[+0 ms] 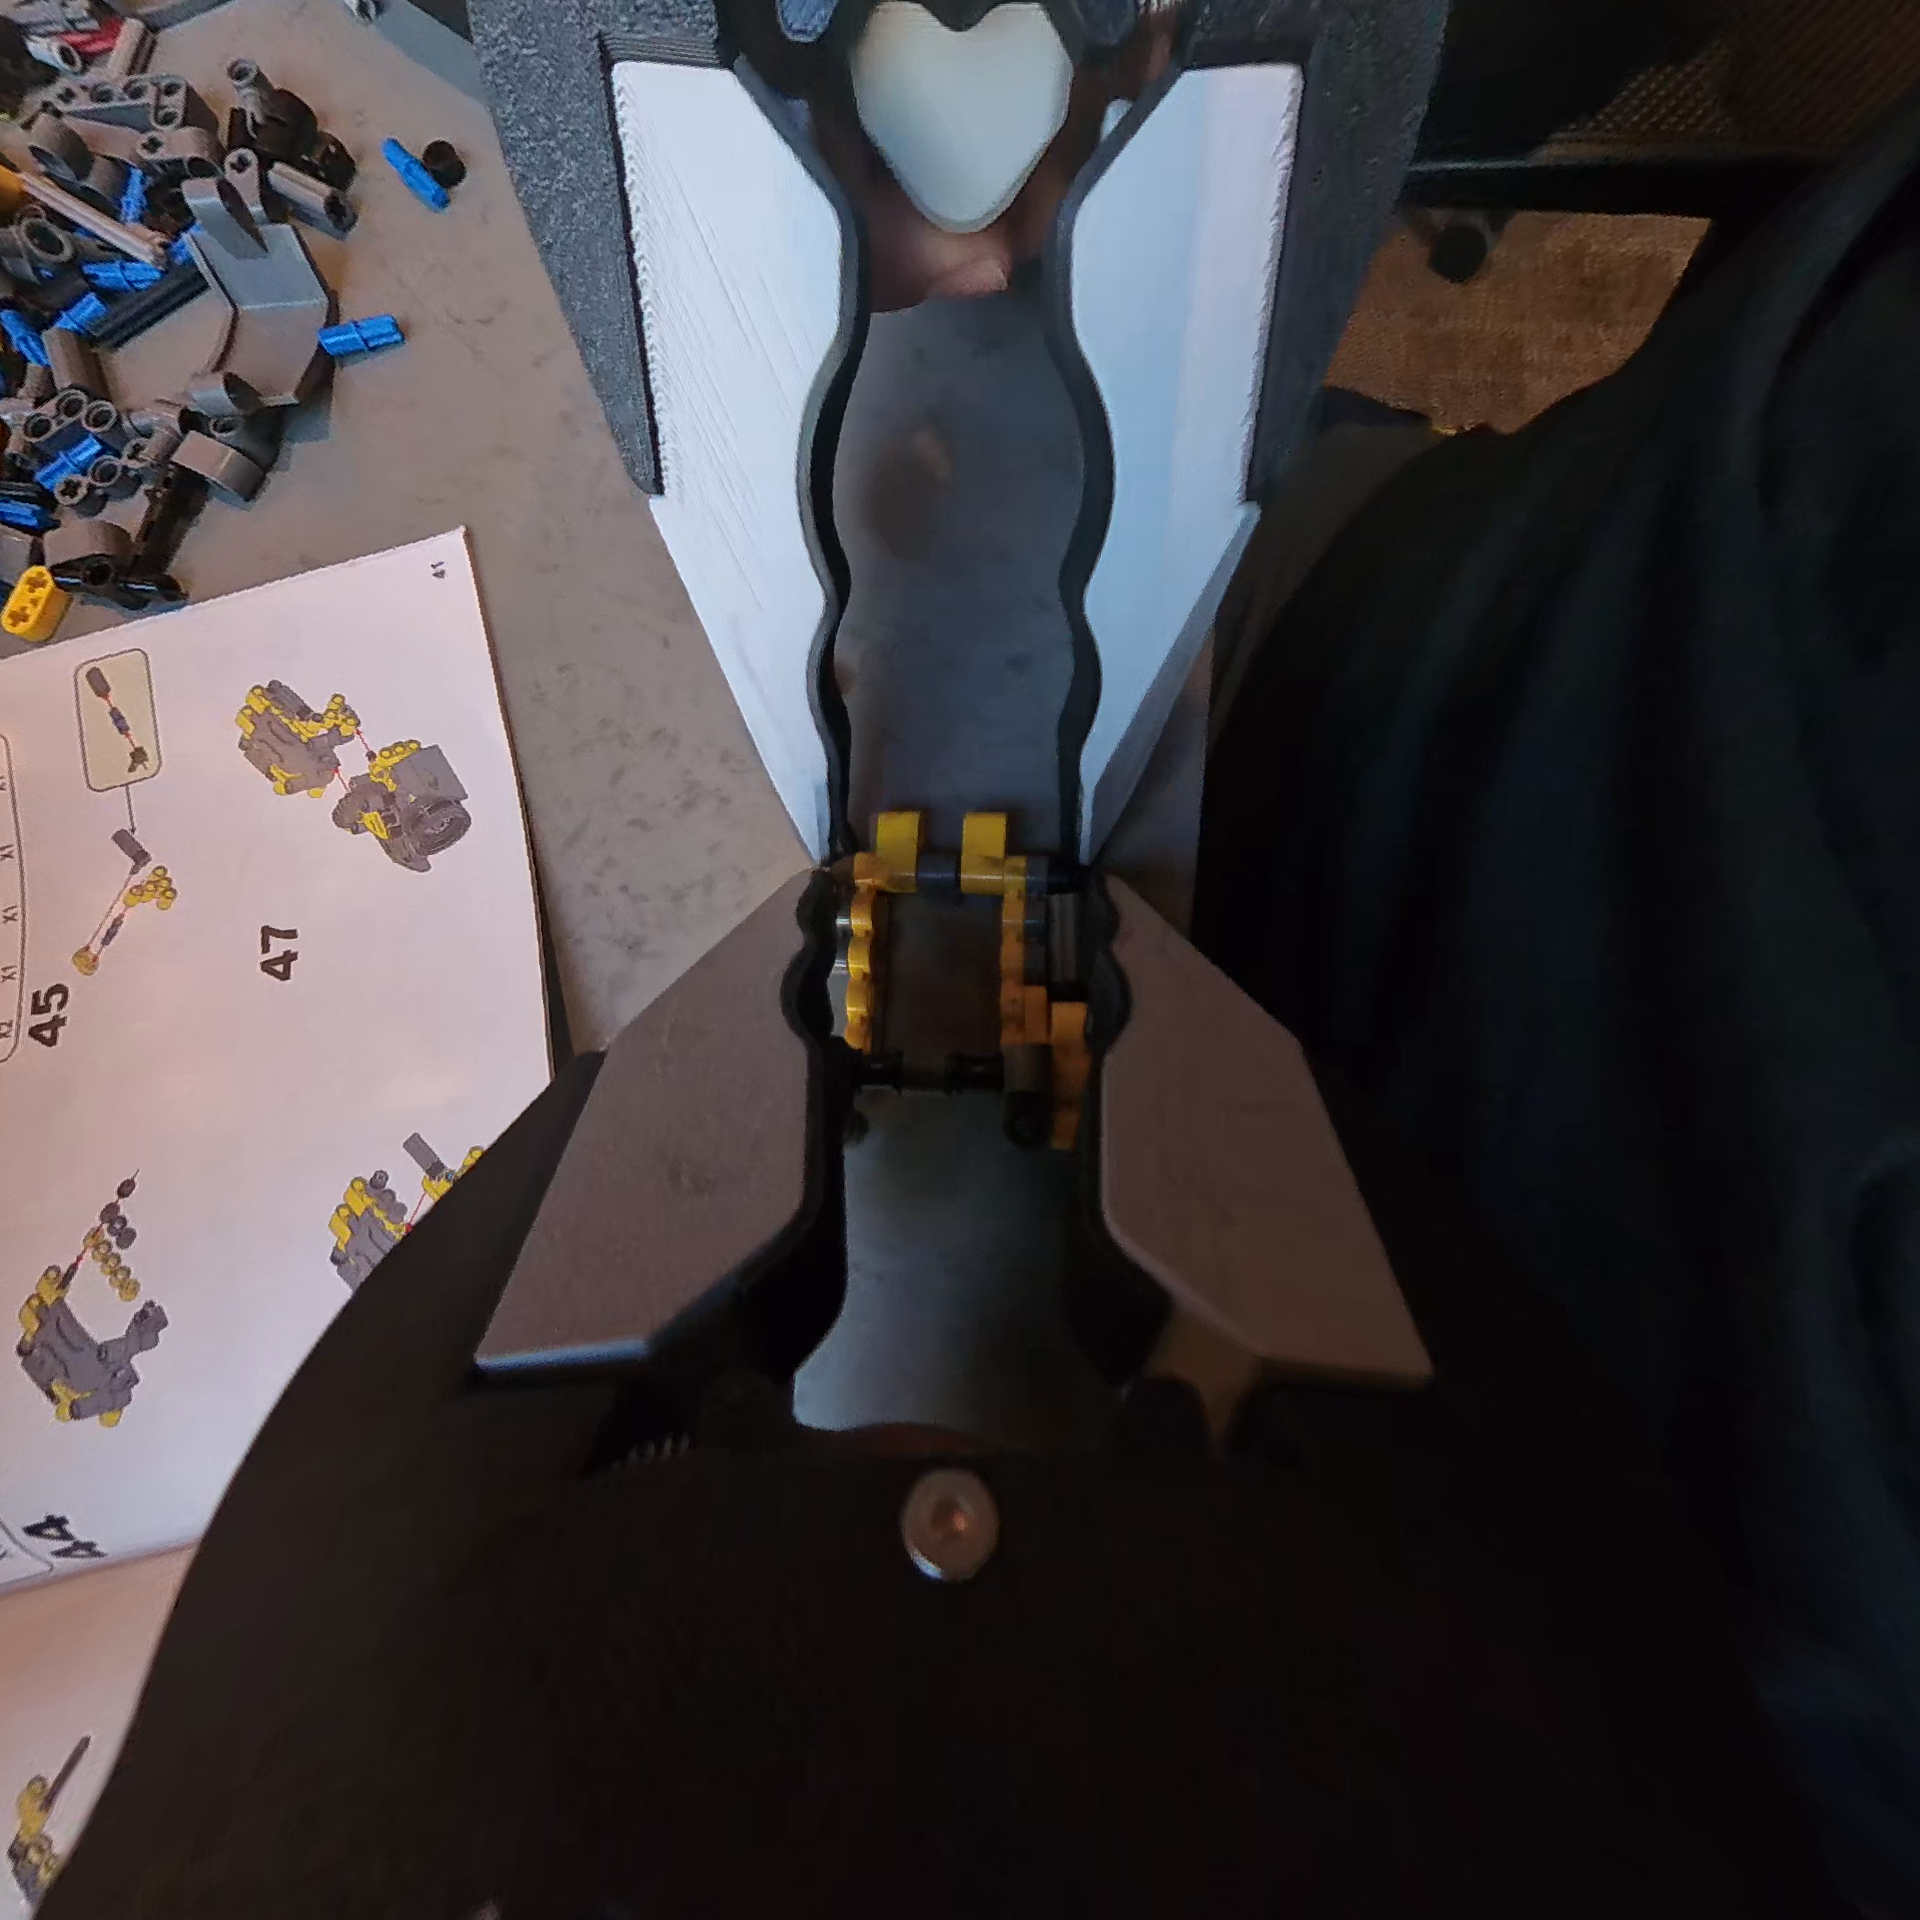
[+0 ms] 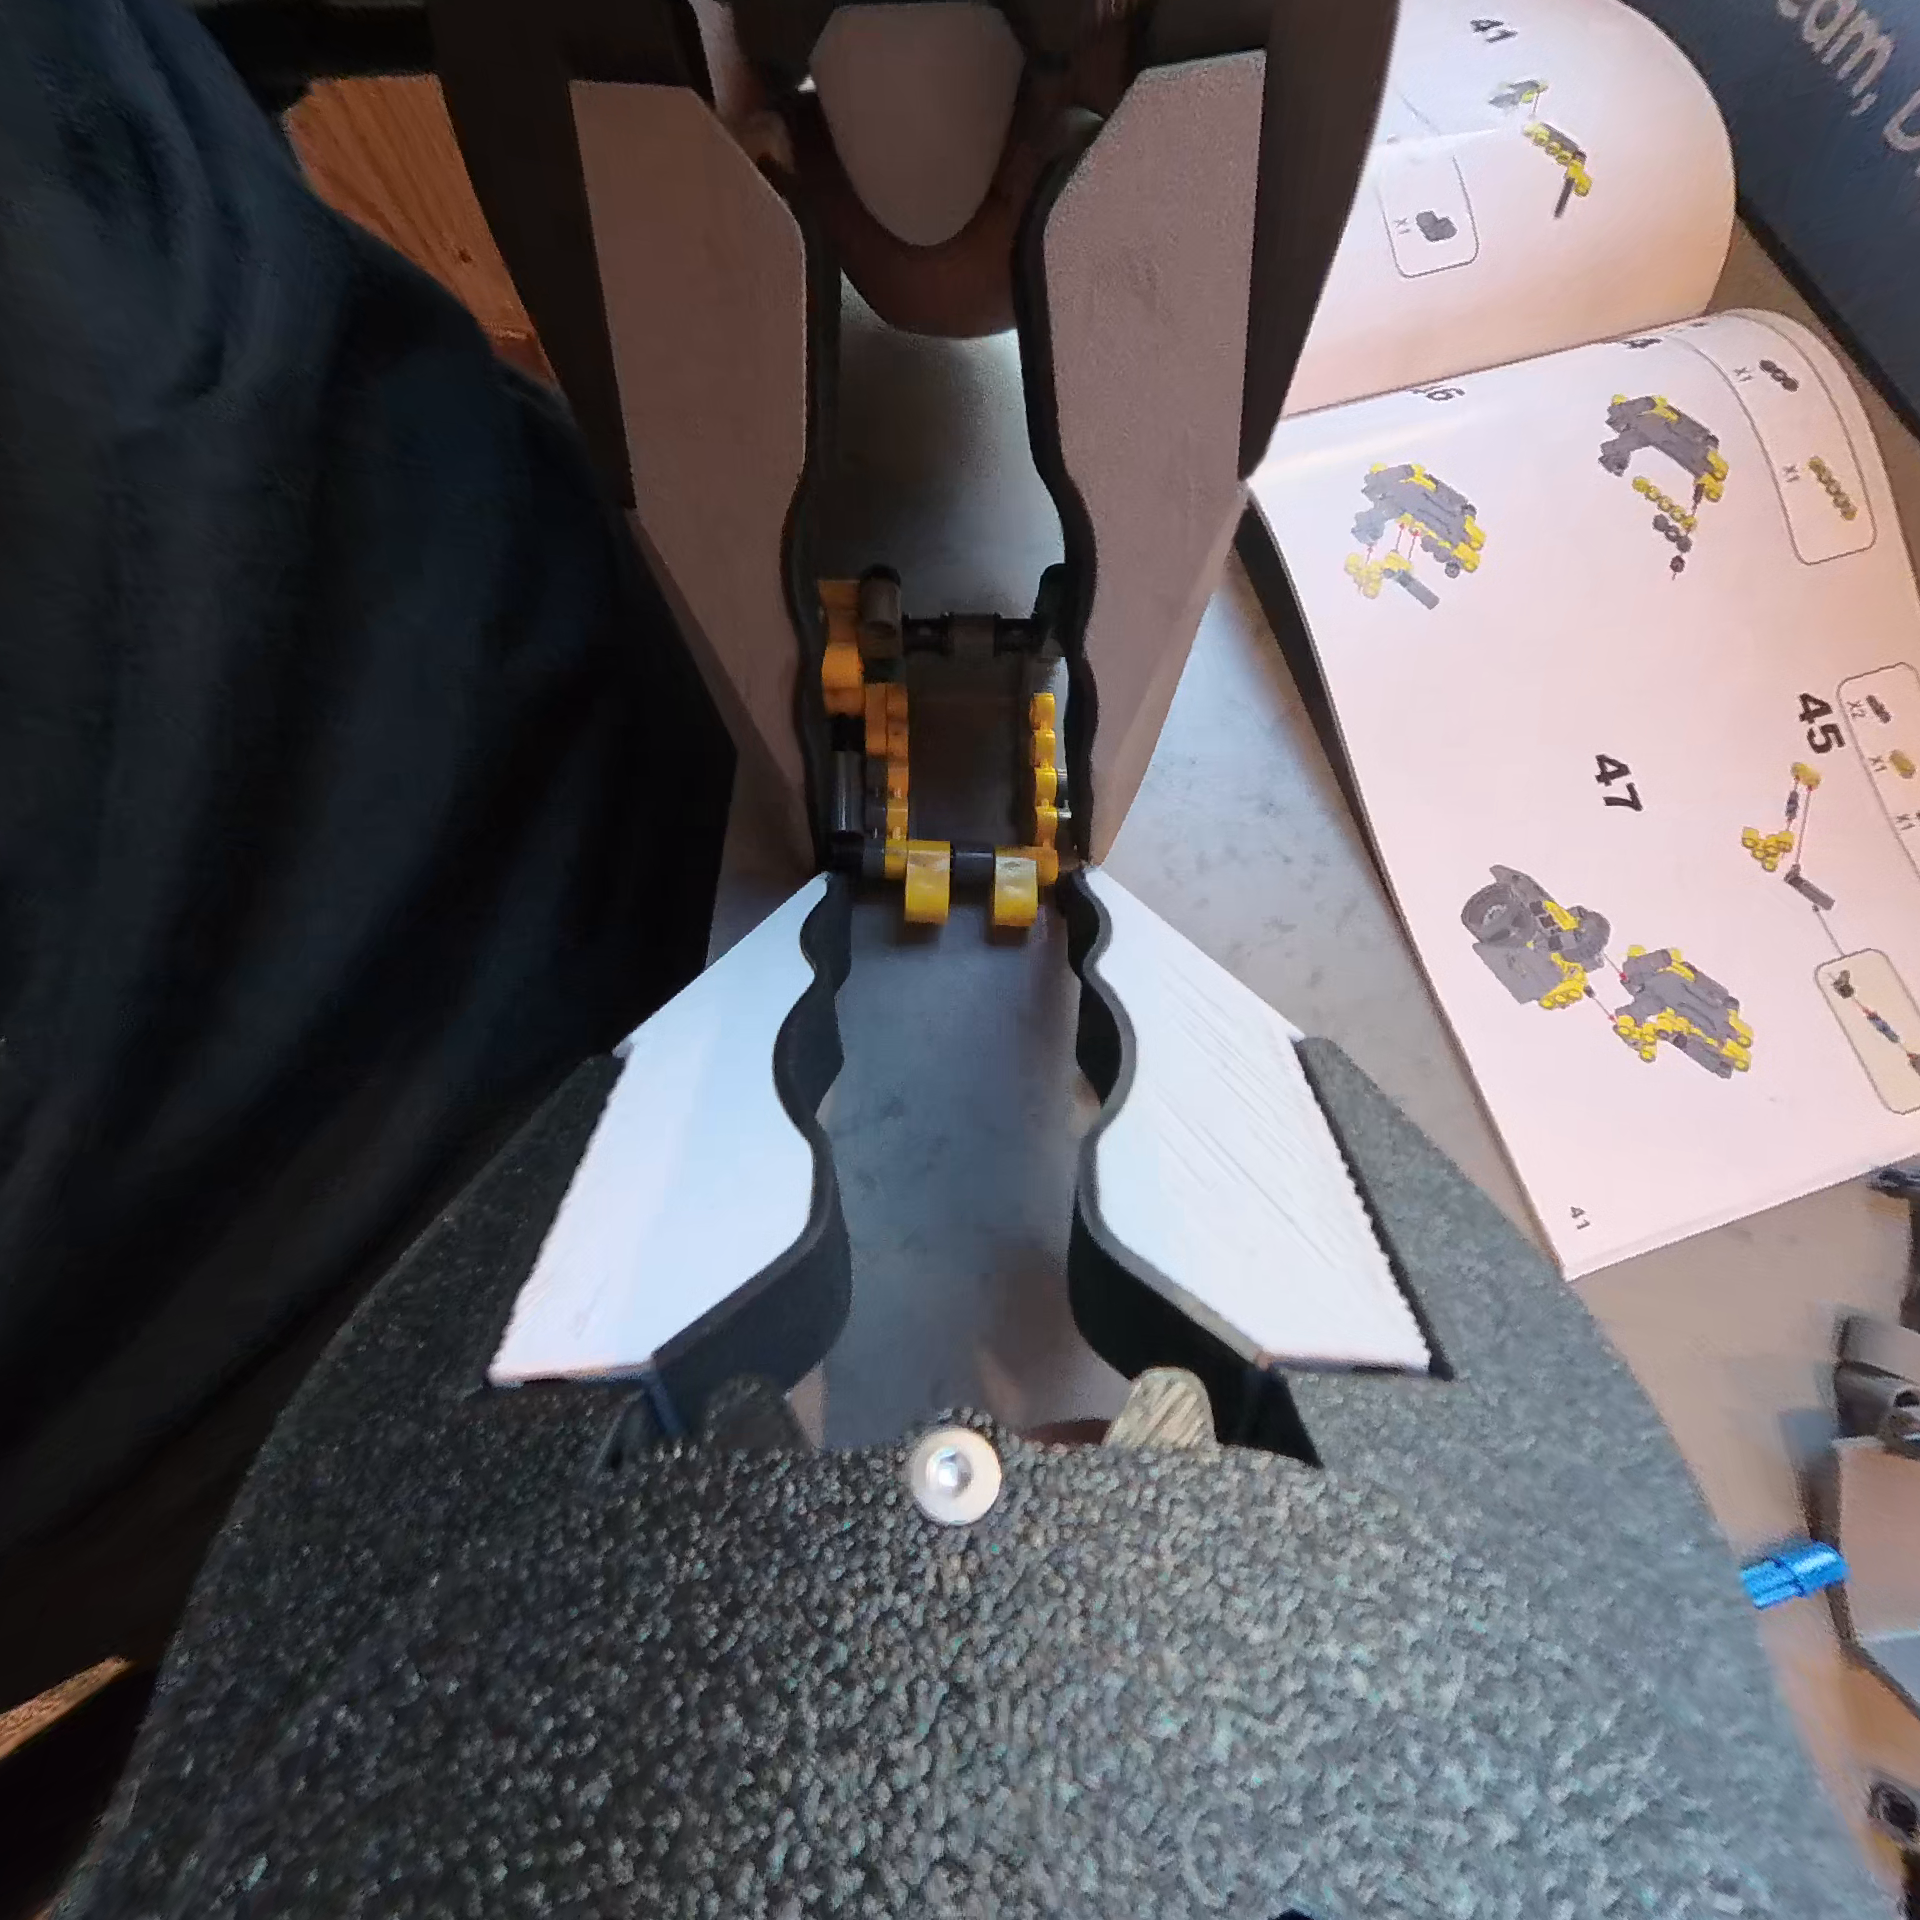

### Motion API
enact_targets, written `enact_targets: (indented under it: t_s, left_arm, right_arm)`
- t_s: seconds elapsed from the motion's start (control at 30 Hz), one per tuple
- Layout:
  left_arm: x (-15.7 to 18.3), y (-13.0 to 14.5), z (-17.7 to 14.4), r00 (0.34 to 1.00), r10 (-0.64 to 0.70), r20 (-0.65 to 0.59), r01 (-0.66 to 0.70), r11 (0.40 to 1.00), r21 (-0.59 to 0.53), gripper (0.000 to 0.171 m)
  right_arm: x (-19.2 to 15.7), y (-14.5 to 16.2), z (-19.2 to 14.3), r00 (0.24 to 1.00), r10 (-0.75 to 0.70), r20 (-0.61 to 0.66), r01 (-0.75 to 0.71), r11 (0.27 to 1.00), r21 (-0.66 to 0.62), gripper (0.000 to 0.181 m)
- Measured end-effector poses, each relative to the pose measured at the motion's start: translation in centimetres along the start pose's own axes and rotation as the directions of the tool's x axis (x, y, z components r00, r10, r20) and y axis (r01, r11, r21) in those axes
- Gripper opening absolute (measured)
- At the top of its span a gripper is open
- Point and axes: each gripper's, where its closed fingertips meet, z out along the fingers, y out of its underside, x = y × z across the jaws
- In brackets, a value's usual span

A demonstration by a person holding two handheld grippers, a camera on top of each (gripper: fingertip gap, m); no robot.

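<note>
Bricks [image 1: 135,312] lie loose far left, then the instruction booklet [image 1: 260,987]. My left gripper [image 1: 961,987] is clamped on the yellow and grey brick model [image 1: 956,966] above the bench [image 1: 623,727]. My right gripper [image 2: 951,883] just touches its yellow end, so I can't tell if it grips. Pulling crooked could snap pieces off.

The brick assembly [image 1: 961,966] is showing yellow and dark grey parts. The right gripper [image 2: 951,883] is showing white fingers, the left gripper [image 1: 961,883] grey-brown ones. Loose bricks [image 1: 156,312] are lying blue, grey and black.
</note>
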Motion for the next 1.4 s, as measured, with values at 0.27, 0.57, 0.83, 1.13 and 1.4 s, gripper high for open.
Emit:
enact_targets:
  t_s: [0.27,0.57,0.83,1.13,1.4]
  left_arm:
    - [-0.12,-0.03,-0.02,1.0,-0.011,0.014,0.01,1.0,0.014,0.045]
    - [-0.11,0.0,-0.07,1.0,-0.025,0.012,0.025,1.0,0.005,0.044]
    - [-0.09,0.03,-0.12,0.999,-0.027,0.027,0.027,1.0,0.016,0.044]
    - [-0.36,0.12,-0.29,0.997,-0.022,0.069,0.021,0.999,0.028,0.043]
    - [-0.91,0.27,-0.54,0.991,-0.019,0.129,0.01,0.998,0.066,0.043]
  right_arm:
    - [0.08,0.01,0.02,1.0,0.025,0.008,-0.025,1.0,0.001,0.042]
    - [0.15,-0.23,0.18,1.0,-0.001,-0.01,0.0,1.0,-0.024,0.041]
    - [0.19,-0.26,0.24,0.999,0.034,-0.015,-0.035,0.998,-0.054,0.04]
    - [0.42,-0.5,0.36,0.998,0.055,-0.032,-0.056,0.998,-0.033,0.039]
    - [0.51,-0.69,0.41,0.996,0.05,-0.07,-0.049,0.999,0.008,0.033]
